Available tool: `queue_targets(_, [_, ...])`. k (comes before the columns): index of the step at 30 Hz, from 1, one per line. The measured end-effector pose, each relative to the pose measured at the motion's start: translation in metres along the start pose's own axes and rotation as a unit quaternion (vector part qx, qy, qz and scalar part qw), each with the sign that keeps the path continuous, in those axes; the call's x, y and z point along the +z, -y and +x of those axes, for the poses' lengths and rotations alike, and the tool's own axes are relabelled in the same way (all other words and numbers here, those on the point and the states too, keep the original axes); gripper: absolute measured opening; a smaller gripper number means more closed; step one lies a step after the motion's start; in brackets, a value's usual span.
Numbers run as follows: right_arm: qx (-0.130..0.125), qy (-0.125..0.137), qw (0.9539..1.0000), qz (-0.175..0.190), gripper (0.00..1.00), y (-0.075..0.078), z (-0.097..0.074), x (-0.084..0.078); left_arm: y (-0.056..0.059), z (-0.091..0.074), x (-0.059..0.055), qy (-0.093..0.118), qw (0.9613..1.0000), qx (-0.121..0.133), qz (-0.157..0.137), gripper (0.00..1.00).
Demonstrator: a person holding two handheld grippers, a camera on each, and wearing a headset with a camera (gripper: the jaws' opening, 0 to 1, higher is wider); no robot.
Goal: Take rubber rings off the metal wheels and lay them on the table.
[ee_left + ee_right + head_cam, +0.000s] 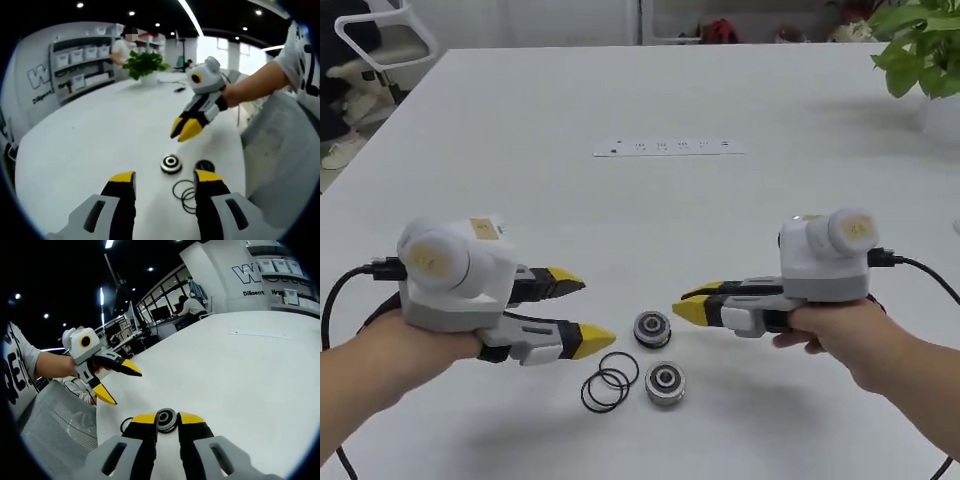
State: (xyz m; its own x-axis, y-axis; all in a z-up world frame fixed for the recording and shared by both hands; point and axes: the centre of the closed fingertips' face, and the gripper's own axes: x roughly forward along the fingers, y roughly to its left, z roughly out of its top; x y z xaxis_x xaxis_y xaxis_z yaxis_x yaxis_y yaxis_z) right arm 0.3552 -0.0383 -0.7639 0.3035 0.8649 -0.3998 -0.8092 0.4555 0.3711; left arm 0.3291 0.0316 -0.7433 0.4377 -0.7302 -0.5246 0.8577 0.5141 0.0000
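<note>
Table edges: the white table (770,200) is stretching wide. Its far edge is running along the top of the head view, and its left edge is slanting down beside a white chair (380,40).
Open room: bare matte surface is lying on every side of the small parts. A flat white socket strip (670,148) is lying well apart toward the far side, and a green plant (920,50) is standing at the far right corner.
Left gripper (582,312): a hand is holding it just left of the parts. Its yellow-tipped jaws are standing wide apart and gripping nothing.
Right gripper (688,303): it is pointing toward the left one, just right of the far wheel. Its tips are leaving only a narrow gap, with nothing in it.
Metal wheels: the far wheel (652,328) and the near wheel (665,382) are lying flat between the grippers, near each other. Both are round and shiny with dark rims. I cannot tell if rubber is sitting on them.
Rubber rings (610,382): thin black loops are lying on the table, overlapping, just left of the near wheel.
</note>
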Motion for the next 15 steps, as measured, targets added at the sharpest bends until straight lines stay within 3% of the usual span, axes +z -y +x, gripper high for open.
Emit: queue_targets(15, [0.008,-0.037,0.9989,-0.029,0.15,0.004,0.007,-0.024,0.003,0.027,-0.004,-0.014,0.9997,-0.022,-0.003,0.44])
